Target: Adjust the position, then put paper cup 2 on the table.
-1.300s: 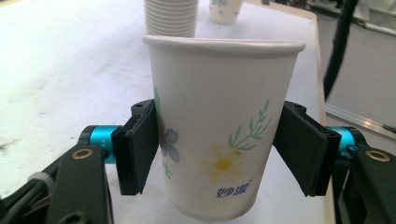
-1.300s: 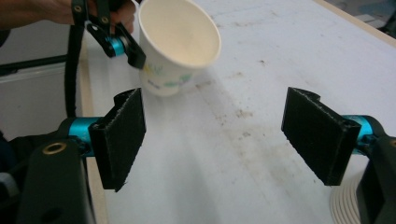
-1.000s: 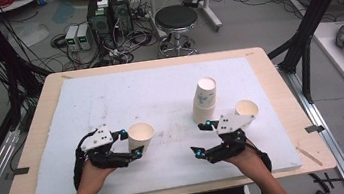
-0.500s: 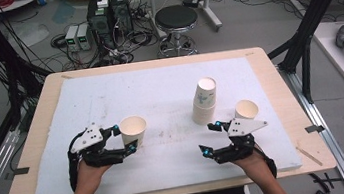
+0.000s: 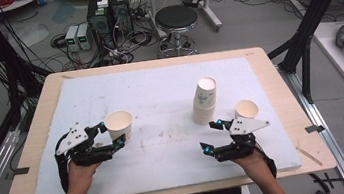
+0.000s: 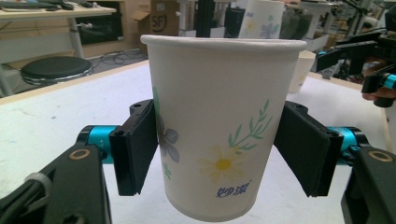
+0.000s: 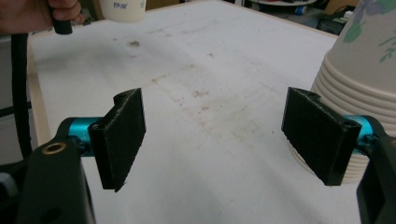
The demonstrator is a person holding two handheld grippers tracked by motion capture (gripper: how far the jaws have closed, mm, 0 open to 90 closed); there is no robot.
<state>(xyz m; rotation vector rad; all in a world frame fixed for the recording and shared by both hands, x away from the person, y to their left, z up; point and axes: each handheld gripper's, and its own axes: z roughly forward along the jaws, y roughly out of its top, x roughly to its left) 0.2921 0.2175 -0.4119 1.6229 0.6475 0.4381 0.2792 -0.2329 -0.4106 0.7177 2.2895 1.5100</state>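
The flowered paper cup (image 6: pixel 223 126) stands upright between the left tool's (image 5: pixel 114 135) pads, which press its sides, over the tabletop's (image 5: pixel 161 103) left half. The right tool (image 7: pixel 219 140) is spread apart, empty, with the stack of cups (image 5: pixel 204 100) just beside its far pad and a lone cup (image 5: pixel 246 109) near it. My guess: the held cup goes rightward to that stack.

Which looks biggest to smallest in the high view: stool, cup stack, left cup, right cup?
1. Stool, though it is farther away.
2. Cup stack.
3. Left cup, by the left gripper.
4. Right cup, partly hidden by the right gripper, so unsure against the left cup.
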